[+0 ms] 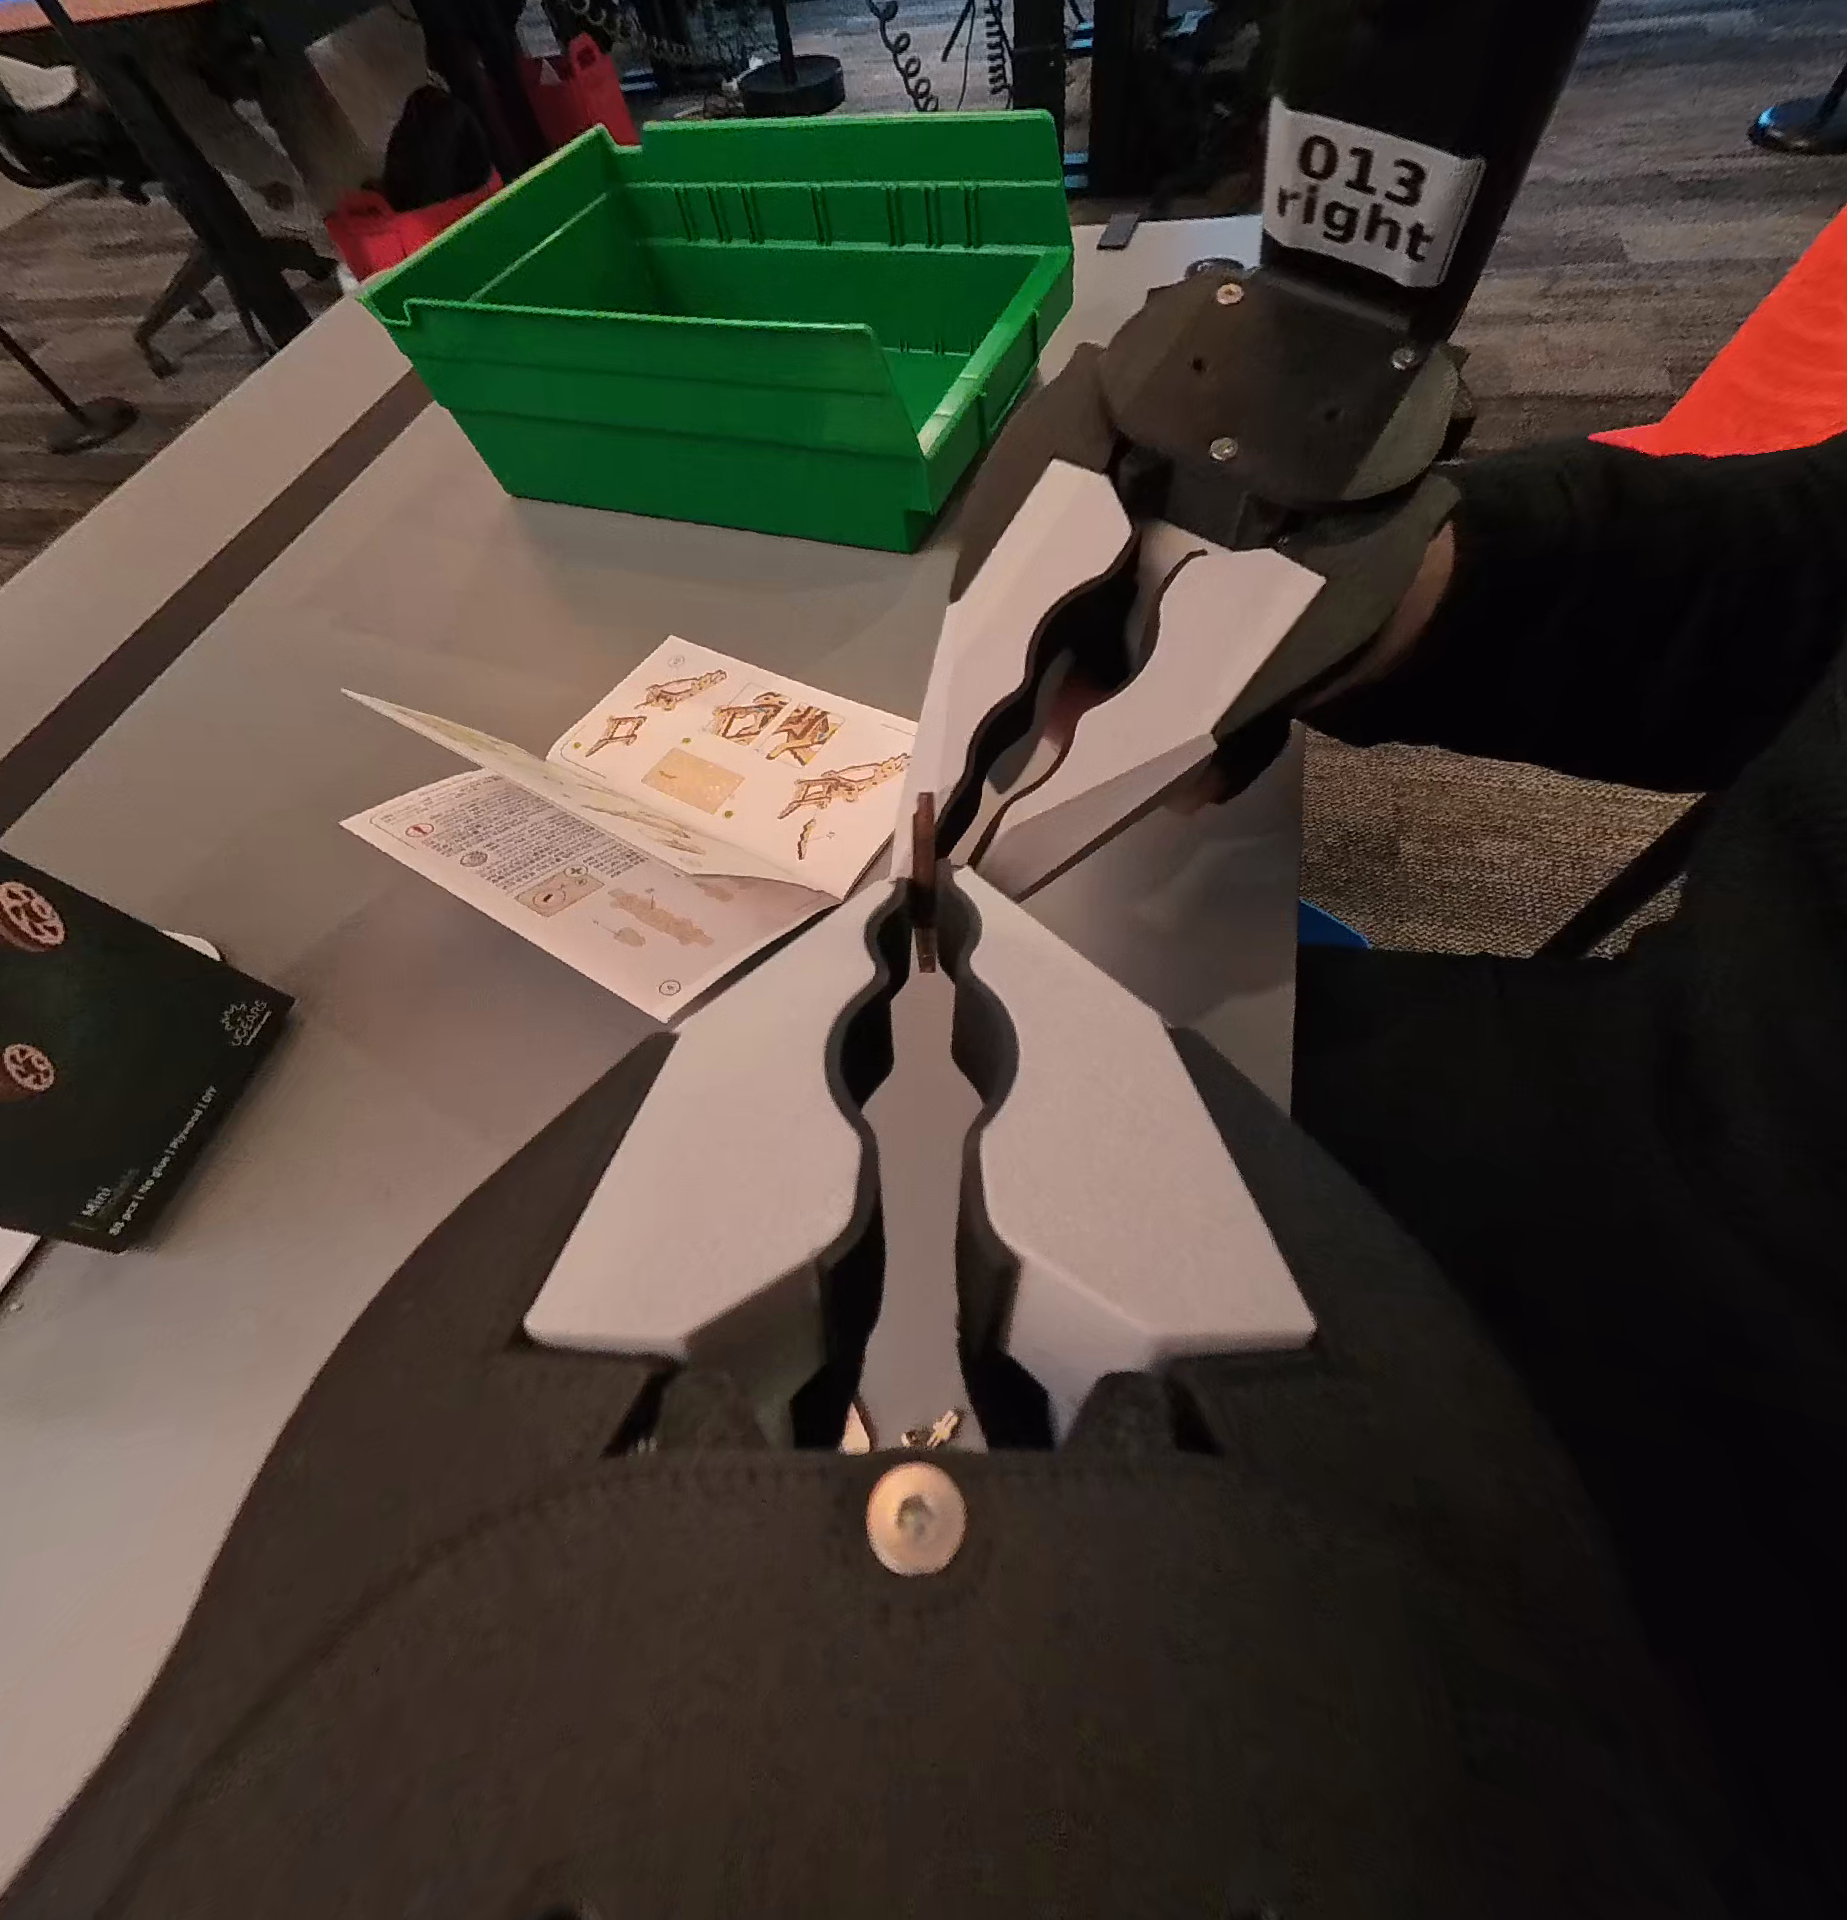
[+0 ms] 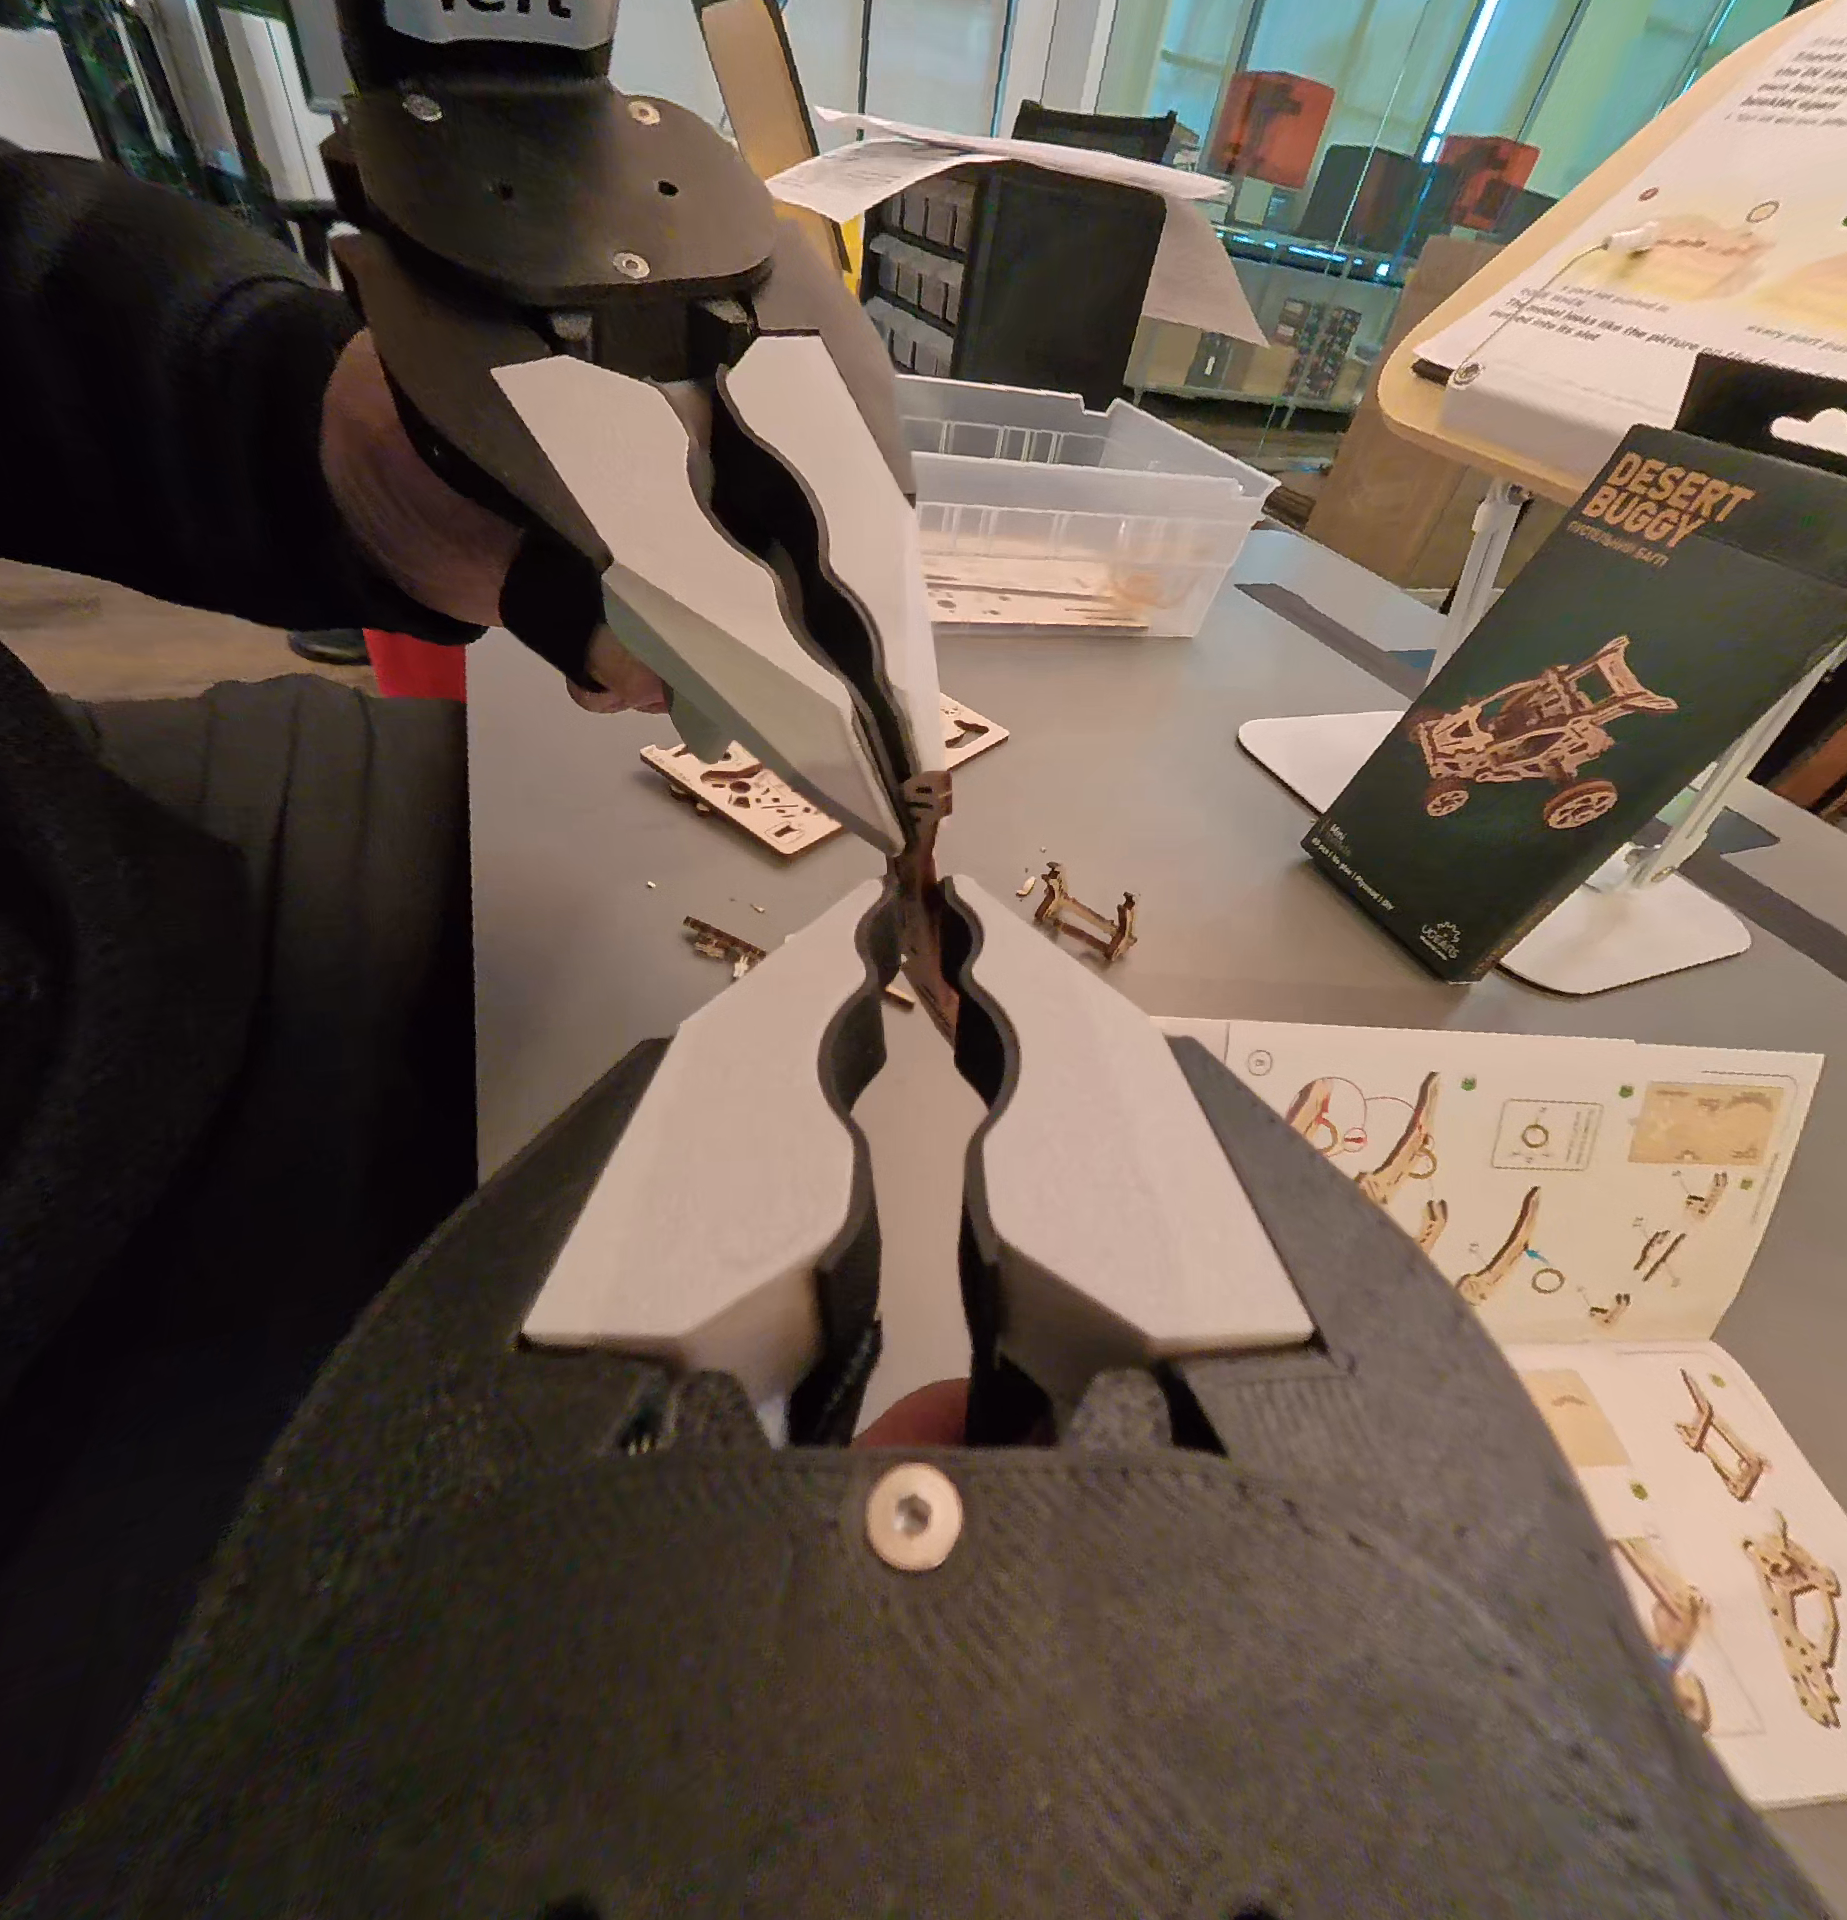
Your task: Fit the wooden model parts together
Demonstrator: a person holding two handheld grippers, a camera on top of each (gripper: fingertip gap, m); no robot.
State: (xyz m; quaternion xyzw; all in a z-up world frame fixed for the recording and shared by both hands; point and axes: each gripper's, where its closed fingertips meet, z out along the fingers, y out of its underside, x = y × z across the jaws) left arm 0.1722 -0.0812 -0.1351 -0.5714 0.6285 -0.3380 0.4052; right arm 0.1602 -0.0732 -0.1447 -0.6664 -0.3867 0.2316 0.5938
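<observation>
I have one thin wooden strip (image 1: 925, 894) up in the air over the grey table (image 1: 275, 644), with both grippers meeting on it tip to tip. My left gripper (image 1: 924, 914) is closed narrow on the strip, which shows edge-on between its fingertips (image 1: 877, 935). In the right wrist view my right gripper (image 2: 914, 914) is also nearly closed, and the dark notched strip (image 2: 924, 831) runs down between its tips; whether those pads really press on it or just flank it, I cannot tell from here. The left gripper's fingers (image 2: 877, 665) come in from above and pinch the upper end.

I judge this as a handover or a re-grip in the middle of fitting, not the joining itself: the small frame (image 2: 1090, 920) already built stands on the table beyond my tips, well apart from the strip, near a punched-out sheet (image 2: 742, 800) and loose scraps (image 2: 721, 940). The booklet (image 1: 670, 810) lies open nearby, the green bin (image 1: 732, 343) farther back.

Next I need one gripper to own the strip firmly while the other lets go, then turn the strip so its notches face the frame's slots.
</observation>
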